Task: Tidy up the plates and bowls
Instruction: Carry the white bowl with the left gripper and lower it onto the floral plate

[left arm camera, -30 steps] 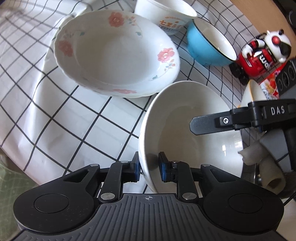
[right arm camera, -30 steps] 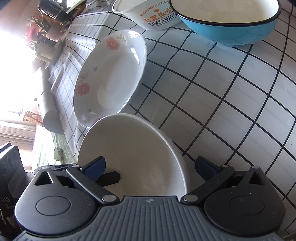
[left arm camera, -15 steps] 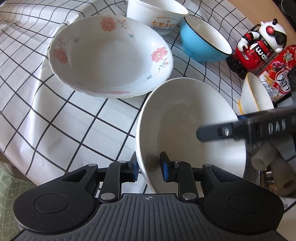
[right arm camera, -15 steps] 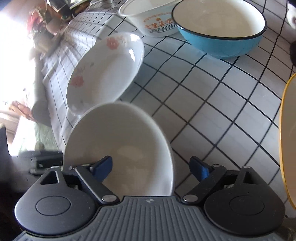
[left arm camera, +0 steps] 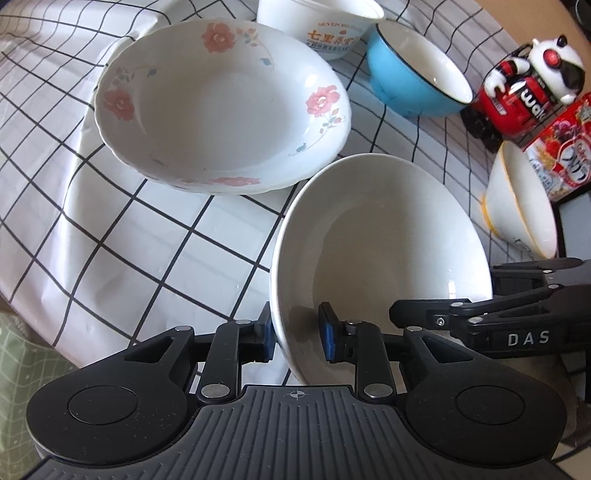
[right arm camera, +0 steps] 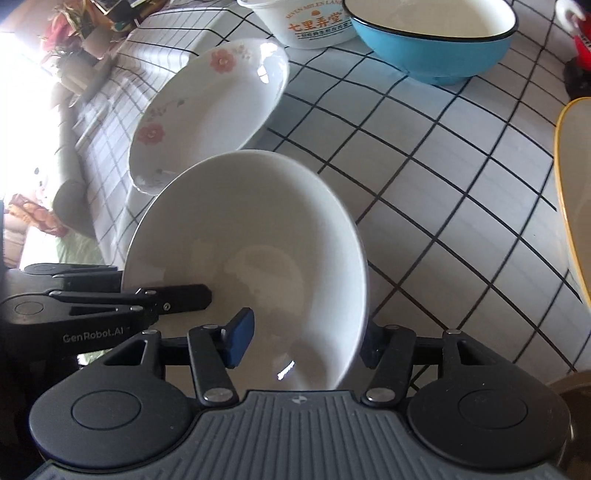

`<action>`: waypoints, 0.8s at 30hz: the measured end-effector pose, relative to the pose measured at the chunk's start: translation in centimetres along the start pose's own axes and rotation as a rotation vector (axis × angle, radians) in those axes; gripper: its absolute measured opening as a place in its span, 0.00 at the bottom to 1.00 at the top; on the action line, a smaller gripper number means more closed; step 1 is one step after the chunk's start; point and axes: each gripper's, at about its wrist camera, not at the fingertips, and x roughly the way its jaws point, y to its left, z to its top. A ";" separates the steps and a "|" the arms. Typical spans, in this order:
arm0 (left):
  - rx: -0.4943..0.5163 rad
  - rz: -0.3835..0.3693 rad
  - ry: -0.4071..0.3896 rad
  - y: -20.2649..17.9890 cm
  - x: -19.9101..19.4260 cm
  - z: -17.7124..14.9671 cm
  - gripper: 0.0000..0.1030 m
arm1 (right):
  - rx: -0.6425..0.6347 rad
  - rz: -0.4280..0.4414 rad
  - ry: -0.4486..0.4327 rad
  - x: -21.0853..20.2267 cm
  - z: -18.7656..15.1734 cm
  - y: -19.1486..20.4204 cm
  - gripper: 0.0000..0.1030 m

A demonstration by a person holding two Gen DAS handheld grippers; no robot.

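Observation:
A plain white bowl (left arm camera: pixel 384 236) is held tilted above the checked tablecloth. My left gripper (left arm camera: pixel 295 332) is shut on its near rim, one pad inside and one outside. My right gripper (right arm camera: pixel 303 336) straddles the opposite rim of the same bowl (right arm camera: pixel 251 258), one blue pad inside and one outside, still apart from the wall, so it is open. A floral plate (left arm camera: pixel 221 107) lies just beyond the bowl. A blue bowl (left arm camera: pixel 417 77), a white printed bowl (left arm camera: pixel 325 26) and a yellow-rimmed bowl (left arm camera: pixel 521 206) stand further off.
A red and white toy robot (left arm camera: pixel 532 88) and a snack box (left arm camera: pixel 561 155) stand at the far right. The table's left edge drops off near a green mat (left arm camera: pixel 22 354). Plants (right arm camera: pixel 81 33) stand at the table's far end.
The white bowl has been lifted and carried slightly. My right gripper's fingers have narrowed around its rim. The left gripper keeps its hold.

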 end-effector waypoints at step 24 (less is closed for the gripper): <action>0.053 0.056 -0.317 2.3 -13.8 9.9 0.25 | -0.117 0.031 -0.333 -8.5 9.3 9.1 0.51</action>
